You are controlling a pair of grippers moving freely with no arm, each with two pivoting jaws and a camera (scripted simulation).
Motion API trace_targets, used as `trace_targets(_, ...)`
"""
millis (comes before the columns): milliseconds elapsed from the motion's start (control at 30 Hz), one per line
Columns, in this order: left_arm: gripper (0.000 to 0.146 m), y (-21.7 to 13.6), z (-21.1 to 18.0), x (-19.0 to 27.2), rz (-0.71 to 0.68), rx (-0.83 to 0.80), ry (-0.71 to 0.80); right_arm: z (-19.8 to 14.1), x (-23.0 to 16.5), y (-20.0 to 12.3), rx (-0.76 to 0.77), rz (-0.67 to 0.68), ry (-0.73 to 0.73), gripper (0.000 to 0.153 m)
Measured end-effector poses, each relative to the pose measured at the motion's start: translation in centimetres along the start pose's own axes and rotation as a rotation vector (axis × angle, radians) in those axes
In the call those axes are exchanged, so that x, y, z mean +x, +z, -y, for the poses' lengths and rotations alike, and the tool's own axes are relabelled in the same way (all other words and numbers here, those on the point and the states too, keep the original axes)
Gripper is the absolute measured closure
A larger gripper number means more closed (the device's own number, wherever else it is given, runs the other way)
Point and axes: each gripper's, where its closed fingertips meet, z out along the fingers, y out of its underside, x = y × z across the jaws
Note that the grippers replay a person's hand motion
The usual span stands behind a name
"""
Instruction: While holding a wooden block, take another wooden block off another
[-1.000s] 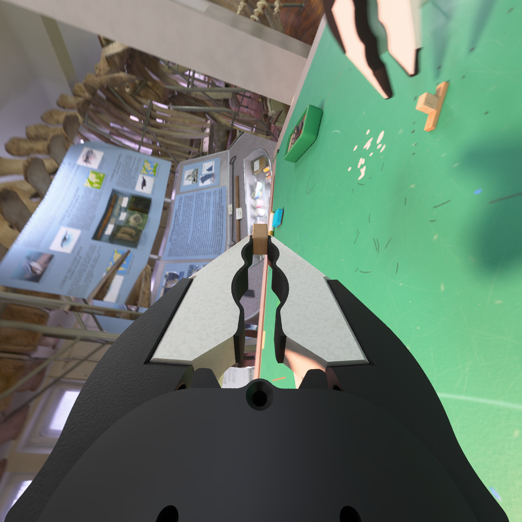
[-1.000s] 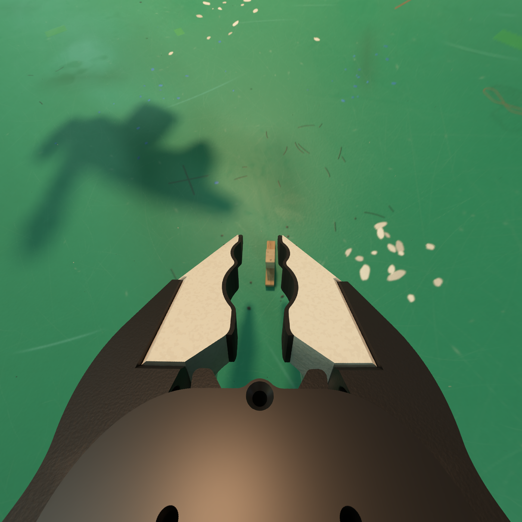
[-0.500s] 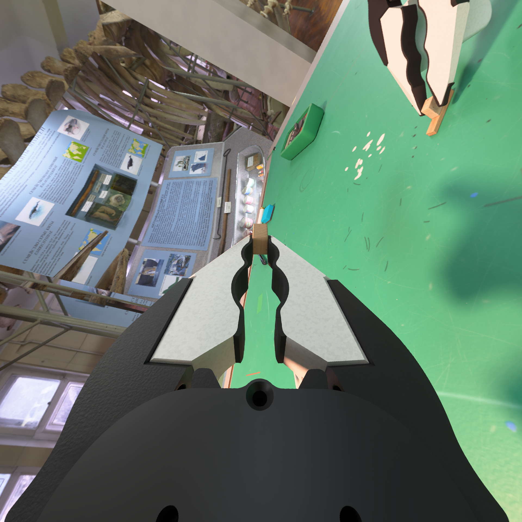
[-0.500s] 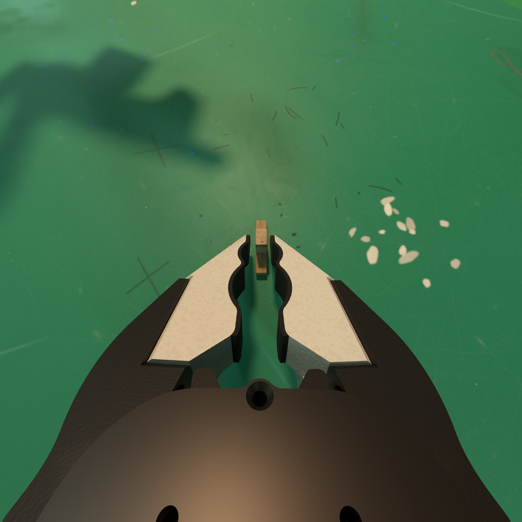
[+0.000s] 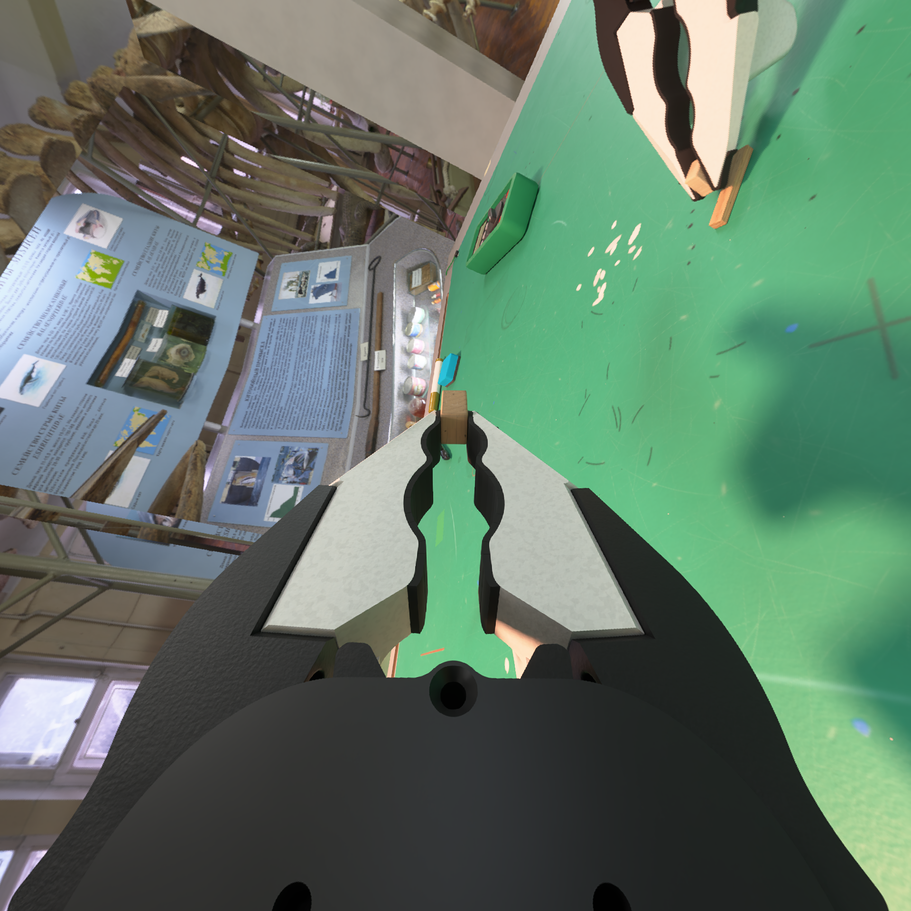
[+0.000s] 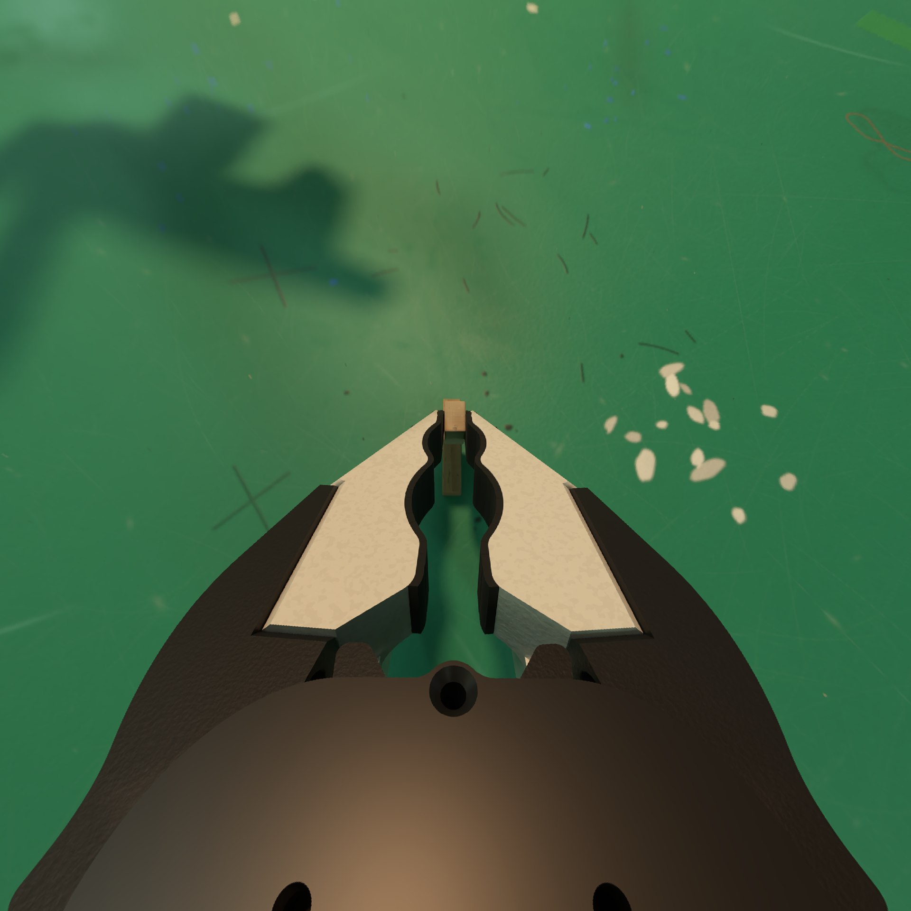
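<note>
I see the green tabletop [image 5: 690, 493] filling most of both views, scuffed and dotted with pale flecks [image 6: 690, 434]. My left gripper [image 5: 453, 419] is rolled onto its side, so the table edge runs up the picture, with display boards [image 5: 123, 345] off past it. Its fingers are drawn in close at the tips, pinching a small wooden block [image 5: 453, 416] that hangs above the table near its edge, close to a blue item [image 5: 448, 369] and farther from a green tray [image 5: 503, 222]. My right gripper [image 6: 453, 419] points steeply down at the table; its tips are likewise narrowed onto a pale wooden block [image 6: 454, 415], clamped on both sides. Directly beneath that lies a flat wooden plank [image 6: 451, 473], resting on the green surface. From the left wrist view I see the right gripper [image 5: 700, 182] far off, tips down, with the gripped block against the plank [image 5: 729, 192]; whether they touch, I cannot tell.
</note>
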Motion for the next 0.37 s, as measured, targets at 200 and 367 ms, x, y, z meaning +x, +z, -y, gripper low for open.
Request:
trace_targets(200,0.137,0.3,-0.4,0.1,0.015,-0.002,0.009,2.5,0.3,-0.6,0.163,0.068,0.14,0.145)
trace_targets(367,0.137,0.5,-0.2,0.3,0.04,0.023,0.066,4.9,0.1,-1.0,0.269,0.125,0.219,0.145)
